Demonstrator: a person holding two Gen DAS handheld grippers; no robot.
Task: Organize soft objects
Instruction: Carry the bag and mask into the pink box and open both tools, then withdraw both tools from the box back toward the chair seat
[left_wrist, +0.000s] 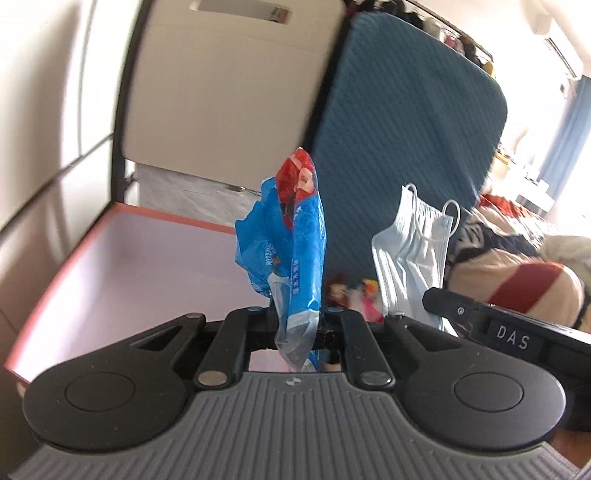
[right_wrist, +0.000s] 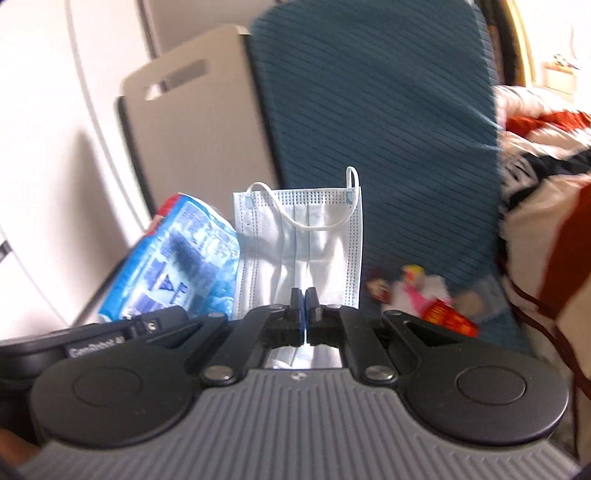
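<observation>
We see a big blue mattress (left_wrist: 406, 122) standing up against the wall. Beside it stands a folded beige table (left_wrist: 221, 92) with a dark frame. Low on the left sits a white box with an orange rim (left_wrist: 122, 258). On the right lies a cream and red blanket (left_wrist: 517, 273).

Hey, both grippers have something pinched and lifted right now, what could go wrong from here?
1. The left gripper pinches the blue plastic bag only at its thin lower end; slick film might slip out.
2. The right gripper clamps the face mask at its bottom edge, so it may flop or slide free.
3. The two grippers are close side by side; bag and mask, or an ear loop, could snag each other.
</observation>
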